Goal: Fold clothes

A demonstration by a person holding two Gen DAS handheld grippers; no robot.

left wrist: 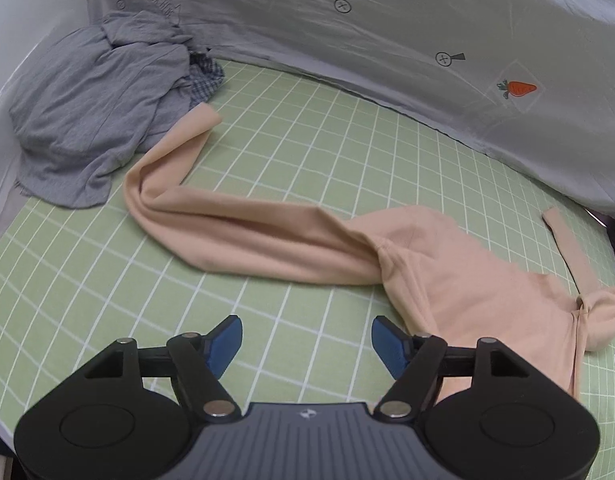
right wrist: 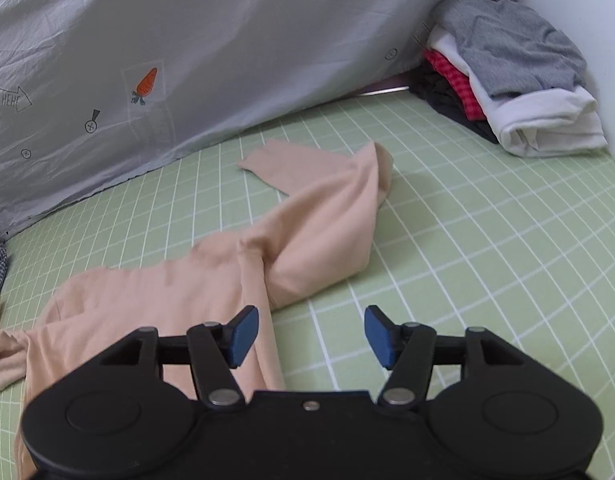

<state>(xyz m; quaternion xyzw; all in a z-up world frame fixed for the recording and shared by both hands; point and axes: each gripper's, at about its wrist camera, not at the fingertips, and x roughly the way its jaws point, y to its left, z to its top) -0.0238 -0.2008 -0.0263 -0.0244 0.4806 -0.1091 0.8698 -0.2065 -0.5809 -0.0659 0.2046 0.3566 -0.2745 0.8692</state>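
Note:
A peach long-sleeved top [left wrist: 439, 272] lies crumpled on the green checked sheet [left wrist: 307, 152]. One sleeve [left wrist: 179, 200] trails left toward a grey heap. My left gripper [left wrist: 306, 340] hovers open over bare sheet, just left of the top's body, holding nothing. In the right wrist view the same top [right wrist: 211, 280] spreads from the lower left to the middle, its other sleeve [right wrist: 331, 216] bunched upward. My right gripper [right wrist: 311, 334] is open; its left pad [right wrist: 243, 334] sits over the top's edge and its right pad [right wrist: 381, 336] over the sheet.
A crumpled grey garment [left wrist: 91, 120] with a checked cloth [left wrist: 205, 76] lies at the far left. A stack of folded clothes [right wrist: 507, 80] sits in the far right corner. A grey printed quilt [left wrist: 367, 40] runs along the back. White walls border both sides.

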